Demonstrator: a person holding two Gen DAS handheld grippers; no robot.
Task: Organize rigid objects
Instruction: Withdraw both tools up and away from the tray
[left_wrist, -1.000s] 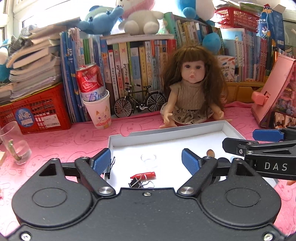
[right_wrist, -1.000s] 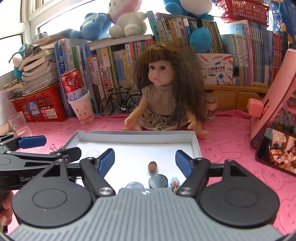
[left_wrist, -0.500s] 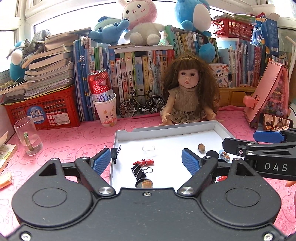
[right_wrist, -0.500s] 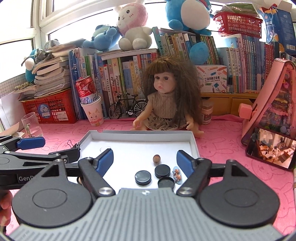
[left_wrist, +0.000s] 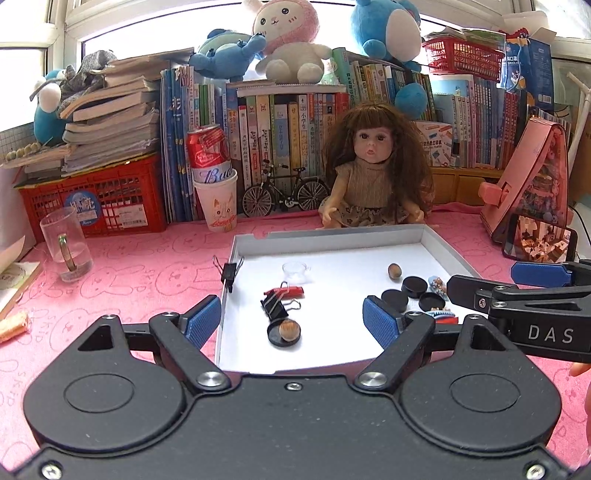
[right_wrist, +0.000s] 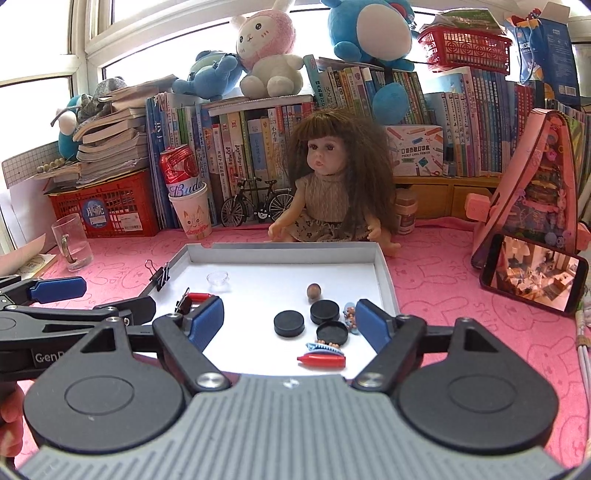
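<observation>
Pink bunny-print tablecloth (left_wrist: 140, 273) across the whole desk, under a bright window. Packed along the back at 12 o'clock: a wall of upright books (left_wrist: 280, 122) topped with plush toys (left_wrist: 284, 40), a red crate (left_wrist: 99, 199) at 10 o'clock bearing stacked books, a pink easel-like stand (left_wrist: 528, 177) at 2 o'clock with a lit phone (right_wrist: 532, 273) propped at its foot. Seated at 12 o'clock, touching the far rim of the white tray (left_wrist: 328, 240), a long-haired doll (left_wrist: 373, 173); beside it a model bicycle (left_wrist: 284, 192), and a red can (left_wrist: 207, 155) standing in a paper cup (left_wrist: 218, 203). Glass mug (left_wrist: 66, 243) at 9 o'clock, apart from the tray. Inside the tray: 3 black round caps (right_wrist: 314, 321) near the right wall, a brown nut (right_wrist: 314, 291) just beyond them, a clear small cup (right_wrist: 218, 278), a black binder clip (left_wrist: 277, 306), a black lid with a nut in it (left_wrist: 284, 332), a red cap-like piece (right_wrist: 321, 360) and blue hair clip (right_wrist: 321, 346) near the front edge; another binder clip (left_wrist: 229, 271) clamped on the left wall. Left gripper (left_wrist: 291, 317) spread wide over the tray's near left part, gripping nothing. Right gripper (right_wrist: 288, 325) likewise wide, jaws just opened slightly further, the loose caps lying between but untouched.
</observation>
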